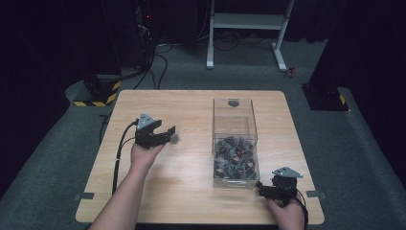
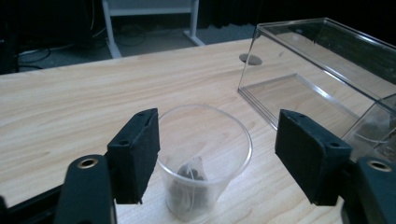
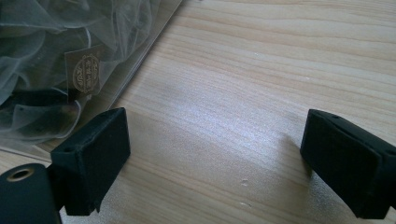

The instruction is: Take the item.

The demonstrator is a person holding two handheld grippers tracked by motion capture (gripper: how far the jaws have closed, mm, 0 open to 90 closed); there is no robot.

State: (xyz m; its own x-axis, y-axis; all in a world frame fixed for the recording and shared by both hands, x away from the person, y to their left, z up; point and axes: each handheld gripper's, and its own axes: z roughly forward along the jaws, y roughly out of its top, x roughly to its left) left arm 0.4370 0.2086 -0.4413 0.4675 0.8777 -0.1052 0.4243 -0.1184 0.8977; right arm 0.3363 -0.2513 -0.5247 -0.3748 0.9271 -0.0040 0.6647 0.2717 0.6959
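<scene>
A clear plastic cup [image 2: 232, 132] stands upright on the wooden table [image 1: 191, 105], with a mesh tea bag [image 2: 191, 175] lying in its bottom. My left gripper [image 2: 215, 158] is open around the cup: the left pad sits right at the cup's wall and the right pad stands well off it. In the high view the left gripper [image 1: 168, 133] is at the table's left, pointing right at the cup [image 1: 175, 139]. My right gripper [image 3: 215, 154] is open over bare wood, low at the front right [image 1: 262, 188], beside the clear box [image 1: 234, 120].
The long clear plastic box [image 2: 322, 70] stands right of centre, its near end packed with several mesh tea bags [image 1: 234, 158] with gold tags [image 3: 85, 71]. A white desk frame [image 1: 246, 21] and cables are on the floor beyond the table.
</scene>
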